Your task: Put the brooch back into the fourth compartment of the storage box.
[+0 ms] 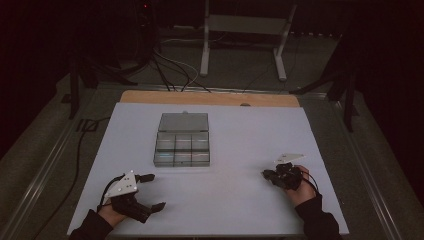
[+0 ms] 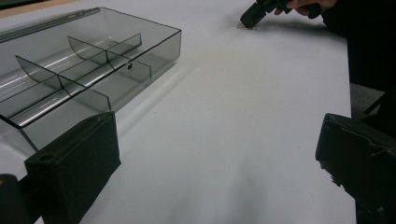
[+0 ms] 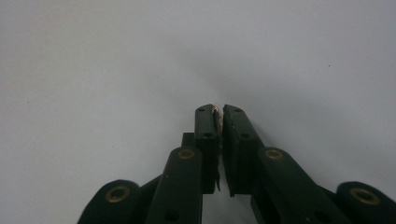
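Note:
A smoky clear compartment box [image 1: 182, 149] lies at the middle of the white table [image 1: 240, 195], its lid [image 1: 183, 121] folded open at the far side. Its compartments look empty in the left gripper view, where the box [image 2: 93, 65] lies ahead on the left. My left gripper [image 1: 155, 191] rests at the near left with its jaws wide apart and nothing between them [image 2: 215, 158]. At the near right, my right gripper [image 1: 265, 174] points left, tips low over the table. Its jaws are shut on a small thin pale object [image 3: 215, 110]. The right gripper [image 2: 250, 21] touches down far ahead.
A bare wooden strip [image 1: 210, 98] borders the table's far edge. Beyond it, on the floor, are cables [image 1: 170, 70] and a white metal stand [image 1: 245, 30]. Dark stand legs [image 1: 345, 85] flank the table's sides.

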Motion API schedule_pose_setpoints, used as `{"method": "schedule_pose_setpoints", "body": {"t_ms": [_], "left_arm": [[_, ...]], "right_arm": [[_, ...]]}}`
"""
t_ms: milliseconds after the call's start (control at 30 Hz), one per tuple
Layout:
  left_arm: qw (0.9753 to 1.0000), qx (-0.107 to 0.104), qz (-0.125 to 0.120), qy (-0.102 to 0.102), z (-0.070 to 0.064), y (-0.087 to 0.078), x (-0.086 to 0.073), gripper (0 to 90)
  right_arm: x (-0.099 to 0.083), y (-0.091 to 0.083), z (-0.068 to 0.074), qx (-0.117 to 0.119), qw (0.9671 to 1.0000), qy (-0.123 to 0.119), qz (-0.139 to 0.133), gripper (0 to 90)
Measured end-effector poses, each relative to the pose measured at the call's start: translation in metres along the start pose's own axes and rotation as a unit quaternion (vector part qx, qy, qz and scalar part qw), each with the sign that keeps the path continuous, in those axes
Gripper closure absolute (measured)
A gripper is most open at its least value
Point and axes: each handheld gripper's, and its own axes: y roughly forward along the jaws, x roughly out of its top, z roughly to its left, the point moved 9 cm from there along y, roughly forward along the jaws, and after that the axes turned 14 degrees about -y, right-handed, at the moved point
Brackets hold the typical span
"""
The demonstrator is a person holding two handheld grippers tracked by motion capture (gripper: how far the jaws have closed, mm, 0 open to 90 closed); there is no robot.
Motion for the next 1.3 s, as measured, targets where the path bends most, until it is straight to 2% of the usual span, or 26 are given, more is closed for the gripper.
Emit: {"method": "schedule_pose_setpoints", "body": {"t_ms": [167, 467, 867, 1300], "left_arm": [[1.0000, 0.001, -0.002, 0.000, 0.000, -0.001, 0.000, 1.3], [1.0000, 0.002, 0.001, 0.002, 0.000, 0.000, 0.000, 1.3], [1.0000, 0.000, 0.001, 0.001, -0.001, 0.000, 0.000, 1.3], [1.0000, 0.001, -0.001, -0.001, 0.000, -0.001, 0.001, 1.3]], "right_arm": [[0.001, -0.001, 0.000, -0.002, 1.0000, 0.006, -0.004, 85.3], [0.007, -0.010, -0.002, 0.002, 0.9995, 0.018, -0.026, 85.3], [0.014, -0.018, 0.004, 0.008, 0.9992, 0.014, -0.037, 85.3], [0.032, -0.022, 0.014, 0.024, 0.9982, 0.013, -0.054, 85.3]]}}
